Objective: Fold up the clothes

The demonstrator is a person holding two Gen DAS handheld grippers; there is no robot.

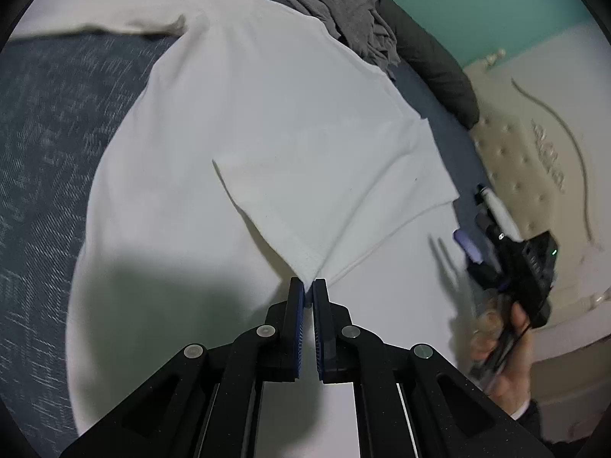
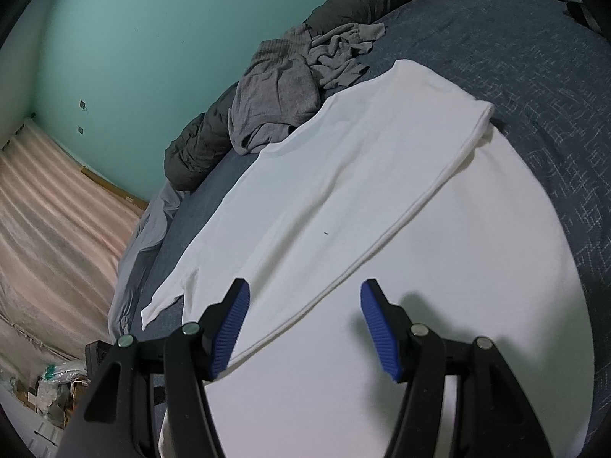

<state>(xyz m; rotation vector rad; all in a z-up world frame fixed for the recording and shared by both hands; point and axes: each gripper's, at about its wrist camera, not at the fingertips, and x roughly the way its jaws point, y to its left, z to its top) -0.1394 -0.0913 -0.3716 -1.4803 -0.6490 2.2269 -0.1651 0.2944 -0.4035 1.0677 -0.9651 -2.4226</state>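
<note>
The left hand-held gripper (image 1: 308, 286) has its two blue-padded fingers pinched tight on one corner of the white shirt (image 1: 236, 122), lifting a folded flap above the rest of the cloth. The right hand-held gripper (image 2: 304, 324) hangs released, its two fingers spread wide over the shirt's folded edge, touching nothing. One white shirt lies spread flat across the bed (image 2: 534, 76), a sleeve (image 1: 99, 11) stretched toward the far side. One crumpled grey garment (image 2: 290, 80) sits just beside the shirt's far edge, against a dark rolled blanket (image 2: 198, 141). Bare blue bedcover surrounds the shirt on the other sides.
</note>
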